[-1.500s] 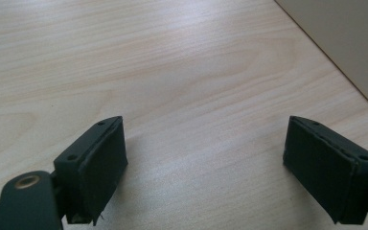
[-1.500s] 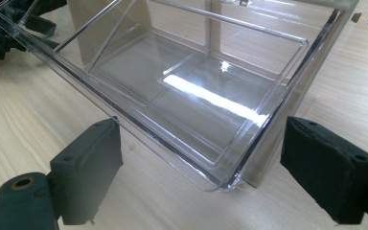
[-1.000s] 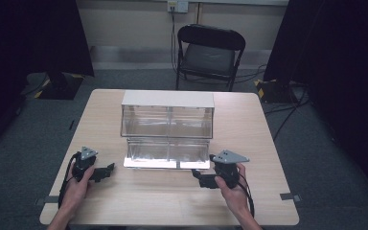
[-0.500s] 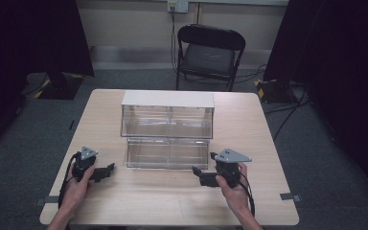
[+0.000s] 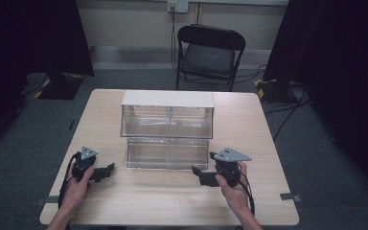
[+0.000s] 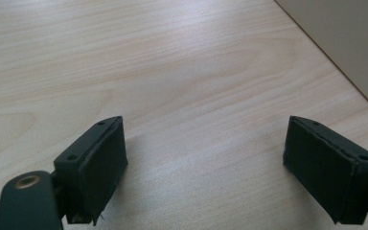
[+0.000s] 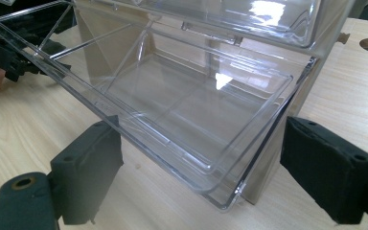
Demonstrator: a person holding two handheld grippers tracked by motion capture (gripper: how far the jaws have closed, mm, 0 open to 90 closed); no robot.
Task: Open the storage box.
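Two grippers, jaws apart, empty: left gripper [image 5: 106, 171] at my 8 o'clock, right gripper [image 5: 200, 175] at 5. Clear drawer [image 5: 167, 152] pulled out of cabinet [image 5: 167, 114] btwn them; chair [image 5: 210, 52] at 12.

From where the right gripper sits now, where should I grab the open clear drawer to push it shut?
Take the clear drawer by its front wall, at the corner nearest the right gripper. That thin upright rim juts toward you, free of the cabinet, so the open fingers can probably straddle it coming straight in from the front, one inside, one outside.
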